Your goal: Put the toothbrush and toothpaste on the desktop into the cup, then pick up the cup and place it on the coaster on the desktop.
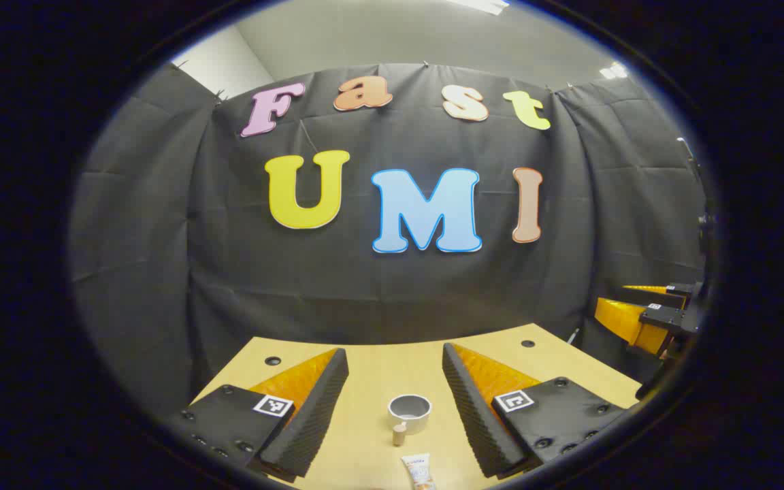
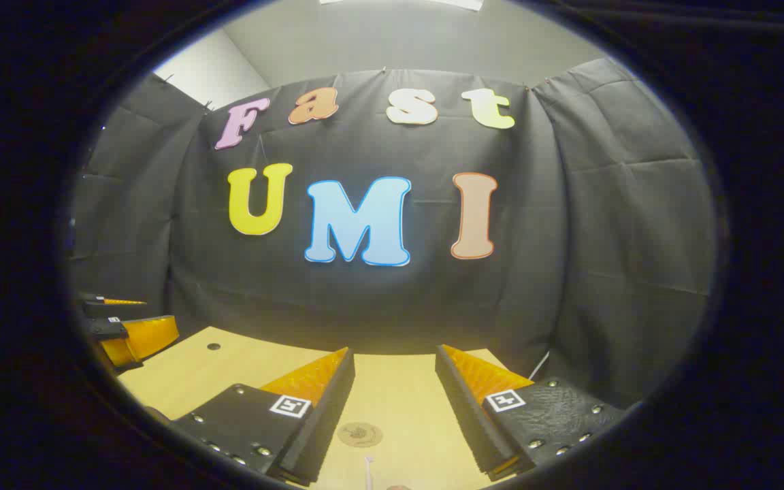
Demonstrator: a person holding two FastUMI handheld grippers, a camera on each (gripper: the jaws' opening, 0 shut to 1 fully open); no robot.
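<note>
In the left gripper view, the left gripper (image 1: 395,367) hangs above the wooden desktop (image 1: 378,367) with its two fingers spread wide and nothing between them. Each finger carries a small square black-and-white marker (image 1: 273,405) on its base. Between the fingers, lower on the desktop, stands the cup (image 1: 410,412), upright and empty as far as can be seen. Just in front of it stands a small cork-like piece (image 1: 399,433). Nearer to the camera lies the toothpaste (image 1: 418,472); its tube has some print, but the writing is too small to read. At the right edge the other gripper is visible.

In the right gripper view, the right gripper (image 2: 395,371) also has its fingers spread apart, holding nothing. Between them on the desktop lies the round coaster (image 2: 359,434); its pattern cannot be read. Below it, a thin pale tip (image 2: 367,465) shows, maybe the toothbrush.
</note>
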